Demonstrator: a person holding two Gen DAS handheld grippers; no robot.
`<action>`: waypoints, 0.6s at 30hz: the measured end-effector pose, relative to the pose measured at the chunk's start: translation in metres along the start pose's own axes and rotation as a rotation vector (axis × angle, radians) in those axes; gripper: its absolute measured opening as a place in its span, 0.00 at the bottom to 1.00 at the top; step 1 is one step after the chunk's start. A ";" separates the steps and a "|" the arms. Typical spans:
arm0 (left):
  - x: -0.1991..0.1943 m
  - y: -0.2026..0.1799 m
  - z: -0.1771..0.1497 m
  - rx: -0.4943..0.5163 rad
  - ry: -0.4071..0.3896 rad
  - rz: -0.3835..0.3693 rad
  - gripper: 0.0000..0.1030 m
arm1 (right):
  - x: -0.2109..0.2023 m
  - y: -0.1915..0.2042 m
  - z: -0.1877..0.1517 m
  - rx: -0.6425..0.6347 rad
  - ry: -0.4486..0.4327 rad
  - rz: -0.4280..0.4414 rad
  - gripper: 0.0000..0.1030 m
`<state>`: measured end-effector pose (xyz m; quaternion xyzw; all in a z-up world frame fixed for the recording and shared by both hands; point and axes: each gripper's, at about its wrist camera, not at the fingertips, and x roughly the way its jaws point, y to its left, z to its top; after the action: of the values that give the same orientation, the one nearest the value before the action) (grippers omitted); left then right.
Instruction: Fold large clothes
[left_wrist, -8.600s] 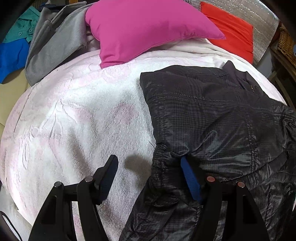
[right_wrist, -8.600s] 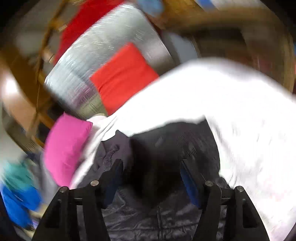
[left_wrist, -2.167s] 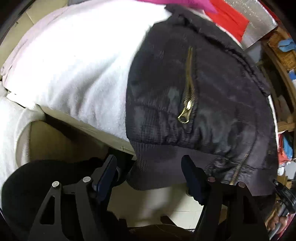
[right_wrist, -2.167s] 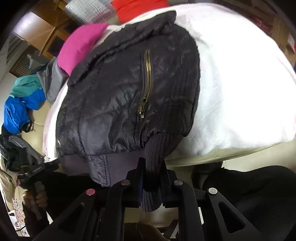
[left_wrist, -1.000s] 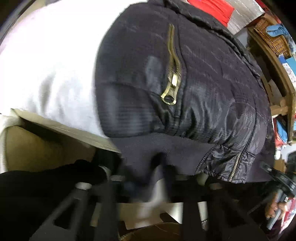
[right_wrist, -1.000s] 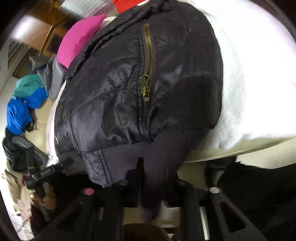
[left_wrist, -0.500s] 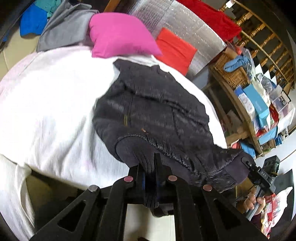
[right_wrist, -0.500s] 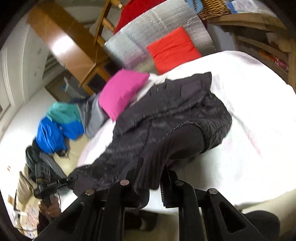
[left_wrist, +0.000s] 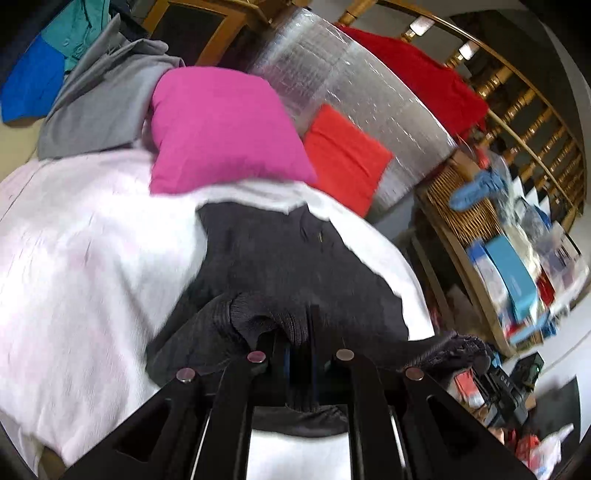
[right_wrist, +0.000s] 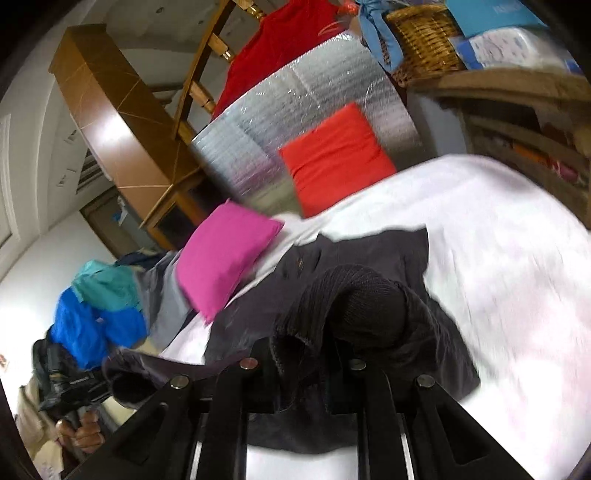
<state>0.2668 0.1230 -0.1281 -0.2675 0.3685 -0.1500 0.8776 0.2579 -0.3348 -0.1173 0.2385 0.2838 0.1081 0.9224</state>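
A black padded jacket (left_wrist: 288, 266) lies on the white bed cover (left_wrist: 85, 266), its collar end toward the pillows. My left gripper (left_wrist: 300, 347) is shut on the jacket's ribbed hem and holds it lifted above the bed. My right gripper (right_wrist: 301, 354) is shut on the other end of the same ribbed hem (right_wrist: 332, 299), also lifted. The jacket (right_wrist: 369, 258) hangs folded back from both grippers toward the bed (right_wrist: 517, 266). In the right wrist view the left gripper (right_wrist: 122, 384) shows at lower left with the hem in it.
A pink pillow (left_wrist: 218, 129) and a red pillow (left_wrist: 343, 155) lie at the bed's head against a silver panel (left_wrist: 351, 85). Grey, blue and teal clothes (left_wrist: 92, 92) are piled at far left. Wooden shelves with a wicker basket (left_wrist: 465, 218) stand to the right.
Both grippers have raised the jacket's hem higher and carried it forward over the bed toward the pillows. The views have tilted upward, and more of the room shows.
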 end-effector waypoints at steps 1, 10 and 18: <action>0.009 0.000 0.008 0.000 -0.008 0.007 0.09 | 0.014 -0.001 0.010 -0.005 -0.007 -0.013 0.16; 0.149 0.005 0.107 0.025 0.017 0.122 0.09 | 0.170 -0.015 0.102 -0.033 0.006 -0.145 0.15; 0.247 0.028 0.150 0.030 0.060 0.210 0.09 | 0.285 -0.045 0.141 -0.012 0.050 -0.252 0.16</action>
<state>0.5467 0.0863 -0.1963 -0.2096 0.4183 -0.0704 0.8810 0.5744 -0.3319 -0.1724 0.1925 0.3338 -0.0009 0.9228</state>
